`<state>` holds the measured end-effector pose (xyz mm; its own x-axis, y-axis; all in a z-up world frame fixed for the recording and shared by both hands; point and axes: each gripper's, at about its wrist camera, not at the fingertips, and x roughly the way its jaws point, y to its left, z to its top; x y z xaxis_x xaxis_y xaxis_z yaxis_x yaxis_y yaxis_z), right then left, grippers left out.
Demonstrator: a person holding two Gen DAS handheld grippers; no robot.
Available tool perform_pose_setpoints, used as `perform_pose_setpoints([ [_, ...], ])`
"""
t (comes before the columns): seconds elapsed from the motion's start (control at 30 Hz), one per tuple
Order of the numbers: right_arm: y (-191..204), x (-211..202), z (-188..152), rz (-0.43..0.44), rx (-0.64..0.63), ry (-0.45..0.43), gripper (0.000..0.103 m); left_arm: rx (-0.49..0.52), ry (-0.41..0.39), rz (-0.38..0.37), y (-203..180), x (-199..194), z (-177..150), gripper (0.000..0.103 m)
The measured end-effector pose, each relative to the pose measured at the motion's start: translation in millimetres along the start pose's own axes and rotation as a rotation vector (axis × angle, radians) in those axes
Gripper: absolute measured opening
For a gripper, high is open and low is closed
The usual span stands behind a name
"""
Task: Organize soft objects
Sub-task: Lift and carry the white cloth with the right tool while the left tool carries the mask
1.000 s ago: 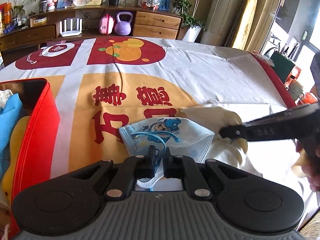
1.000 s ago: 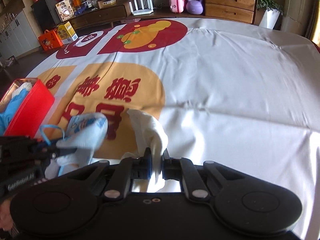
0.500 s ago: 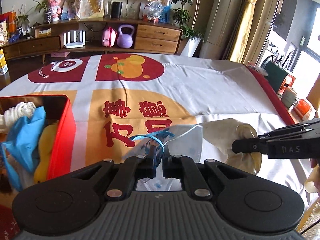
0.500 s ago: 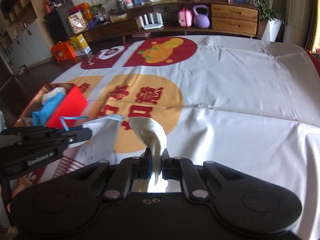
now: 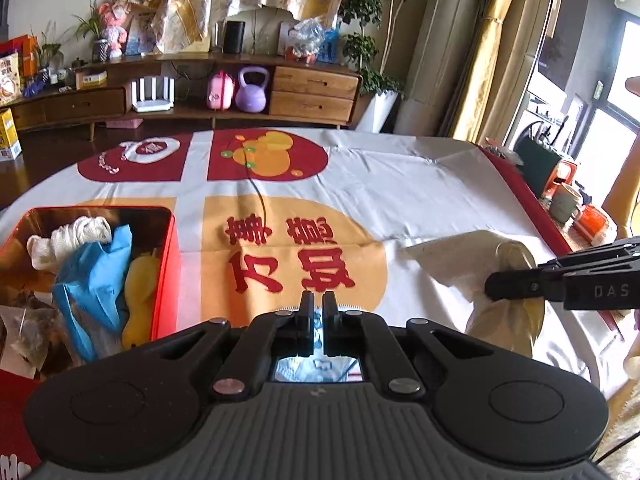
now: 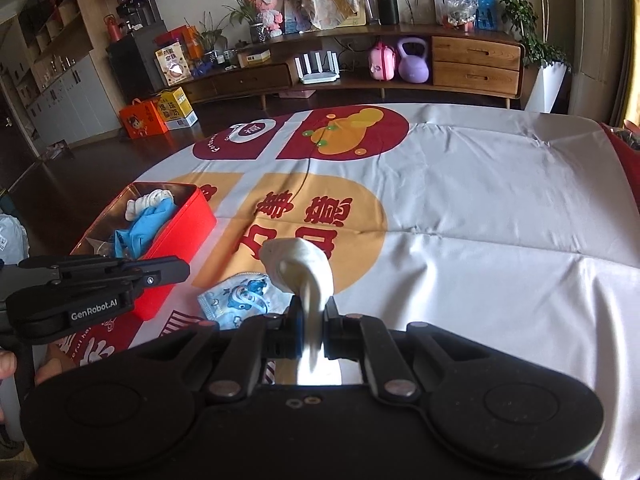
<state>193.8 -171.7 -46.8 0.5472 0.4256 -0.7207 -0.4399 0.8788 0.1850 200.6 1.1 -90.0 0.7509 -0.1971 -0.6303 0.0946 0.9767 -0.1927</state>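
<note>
Above the tablecloth (image 6: pixel 480 200) we have lifted the mask (image 6: pixel 236 300) and cream glove (image 6: pixel 300 264), each gripper clamped tight, ready for the red tin (image 6: pixel 188 224).

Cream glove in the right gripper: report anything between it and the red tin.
The left gripper, with the face mask under its tip, hangs between the cream glove and the red tin, by its near corner. Nothing else visible blocks the way.
</note>
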Motion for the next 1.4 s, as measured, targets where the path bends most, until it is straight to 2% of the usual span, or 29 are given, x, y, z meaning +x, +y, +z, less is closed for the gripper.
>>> perform_pose_setpoints([
  [0.3,-11,6,-8,-0.004,0.013,0.025,0.008,0.015,0.054,-0.035,-4,13,-7,0.005],
  [0.4,-16,12,-11,0.003,0.022,0.037,0.008,0.015,0.076,-0.031,-7,24,-9,0.013],
  [0.43,-18,14,-12,0.004,0.024,0.041,0.008,0.017,0.083,-0.026,-9,27,-10,0.022],
  [0.5,-21,18,-14,0.007,0.028,0.048,0.008,0.016,0.103,-0.026,-11,35,-13,0.054],
  [0.53,-23,19,-14,0.007,0.031,0.050,0.008,0.014,0.108,-0.025,-12,39,-14,0.085],
  [0.57,-25,21,-15,0.008,0.034,0.052,0.008,0.011,0.108,-0.023,-13,42,-15,0.090],
  [0.8,-41,30,-20,0.008,0.058,0.068,0.008,0.036,0.147,0.024,-21,69,-21,0.090],
  [0.87,-45,32,-22,0.009,0.065,0.073,0.008,0.036,0.142,0.041,-24,75,-21,0.100],
  [0.9,-47,34,-22,0.010,0.069,0.076,0.008,0.045,0.141,0.052,-25,78,-21,0.100],
  [1.13,-55,42,-24,0.015,0.082,0.092,0.008,0.094,0.156,0.100,-35,96,-27,0.100],
  [1.4,-56,47,-25,0.020,0.084,0.103,0.008,0.084,0.146,0.122,-33,99,-29,0.099],
])
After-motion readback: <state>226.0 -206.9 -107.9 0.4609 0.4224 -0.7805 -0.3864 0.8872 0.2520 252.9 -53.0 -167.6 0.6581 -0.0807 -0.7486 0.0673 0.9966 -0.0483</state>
